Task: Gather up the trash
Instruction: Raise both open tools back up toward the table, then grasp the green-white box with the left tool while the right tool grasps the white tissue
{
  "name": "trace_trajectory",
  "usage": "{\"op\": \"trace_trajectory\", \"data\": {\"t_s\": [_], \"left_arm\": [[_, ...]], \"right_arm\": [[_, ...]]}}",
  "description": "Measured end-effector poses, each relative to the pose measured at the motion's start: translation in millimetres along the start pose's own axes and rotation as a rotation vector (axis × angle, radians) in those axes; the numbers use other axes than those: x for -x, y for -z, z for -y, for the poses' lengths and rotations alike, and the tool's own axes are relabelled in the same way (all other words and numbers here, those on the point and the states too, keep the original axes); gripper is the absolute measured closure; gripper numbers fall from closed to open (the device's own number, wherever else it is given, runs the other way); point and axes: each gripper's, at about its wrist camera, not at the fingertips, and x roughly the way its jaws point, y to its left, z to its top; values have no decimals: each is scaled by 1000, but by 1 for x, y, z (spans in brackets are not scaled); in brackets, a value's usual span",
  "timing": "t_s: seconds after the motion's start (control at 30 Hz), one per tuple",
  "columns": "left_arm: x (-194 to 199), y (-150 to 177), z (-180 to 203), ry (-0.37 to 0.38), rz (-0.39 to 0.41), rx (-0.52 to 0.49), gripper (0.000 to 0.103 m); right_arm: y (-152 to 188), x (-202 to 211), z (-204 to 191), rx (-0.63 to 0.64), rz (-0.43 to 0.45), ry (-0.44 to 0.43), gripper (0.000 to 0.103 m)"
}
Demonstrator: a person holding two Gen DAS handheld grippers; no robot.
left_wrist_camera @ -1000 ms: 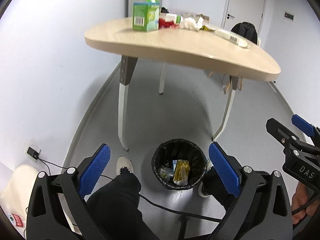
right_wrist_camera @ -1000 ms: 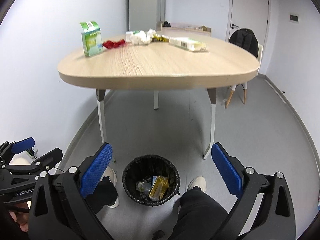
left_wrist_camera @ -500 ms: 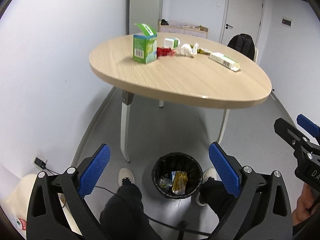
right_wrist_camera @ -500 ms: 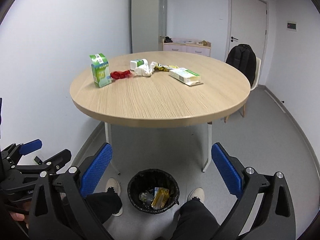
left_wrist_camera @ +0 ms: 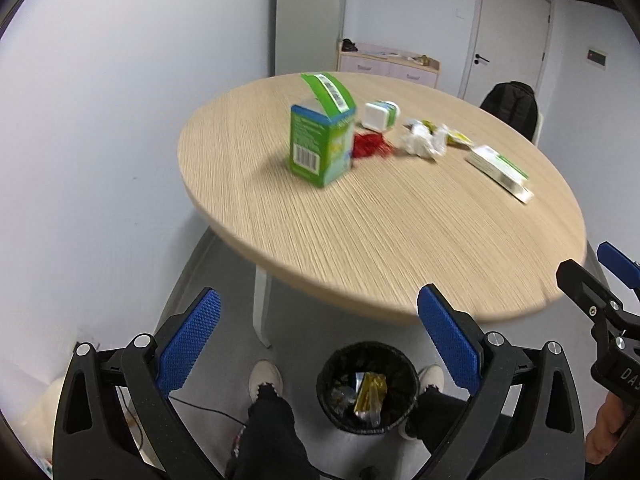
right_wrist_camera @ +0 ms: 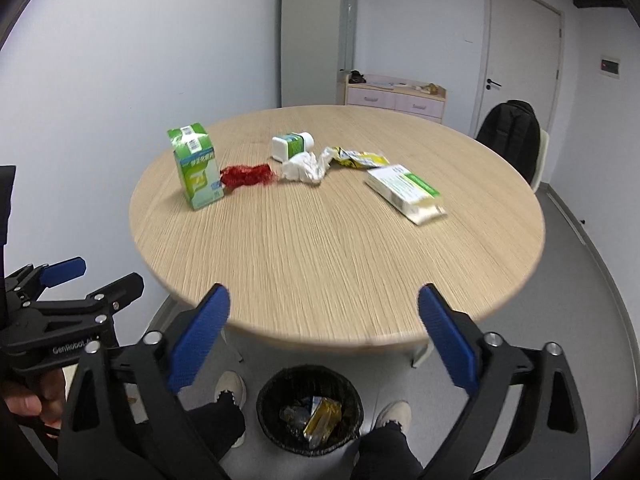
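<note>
A round wooden table [left_wrist_camera: 400, 216] [right_wrist_camera: 328, 248] carries trash: an upright green carton [left_wrist_camera: 322, 144] [right_wrist_camera: 195, 168], a red crumpled wrapper [left_wrist_camera: 370, 146] [right_wrist_camera: 246, 174], a white and green jar on its side [left_wrist_camera: 380, 114] [right_wrist_camera: 290, 145], crumpled white tissue [left_wrist_camera: 424, 142] [right_wrist_camera: 306, 168], a yellow wrapper [right_wrist_camera: 358, 158] and a flat white and green packet [left_wrist_camera: 500, 170] [right_wrist_camera: 406, 192]. A black bin [left_wrist_camera: 366, 388] [right_wrist_camera: 310, 408] with wrappers inside stands on the floor between the person's feet. My left gripper [left_wrist_camera: 320, 340] and right gripper [right_wrist_camera: 324, 332] are both open and empty, held above the bin at the table's near edge.
The person's legs and white shoes [right_wrist_camera: 230, 386] flank the bin. A chair with a black backpack [right_wrist_camera: 510, 136] stands behind the table. A pink drawer cabinet [right_wrist_camera: 394, 98] and a door [right_wrist_camera: 520, 52] are at the back wall. A cable [left_wrist_camera: 200, 408] lies on the floor at left.
Both grippers have risen from bin level to above the table's edge, so the tabletop and its trash now show from above. Both stayed open and empty.
</note>
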Motion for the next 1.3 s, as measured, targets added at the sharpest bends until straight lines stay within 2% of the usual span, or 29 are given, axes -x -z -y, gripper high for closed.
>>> {"op": "trace_trajectory", "data": {"t_s": [0.13, 0.37, 0.57, 1.03, 1.3], "left_arm": [[-20, -27, -5, -17, 5, 6, 6], [-45, -61, -15, -11, -1, 46, 6], [-55, -77, -14, -25, 1, 45, 6], [-88, -115, -18, -18, -2, 35, 7], [-111, -130, -23, 10, -32, 35, 17]], "right_arm": [[-24, -27, 1, -8, -9, -27, 19], [-60, -64, -1, -16, -30, -59, 21], [-84, -93, 4, -30, -63, -76, 27], [-131, -155, 8, -72, -135, -103, 33], [-147, -199, 0, -70, -213, -92, 46]]}}
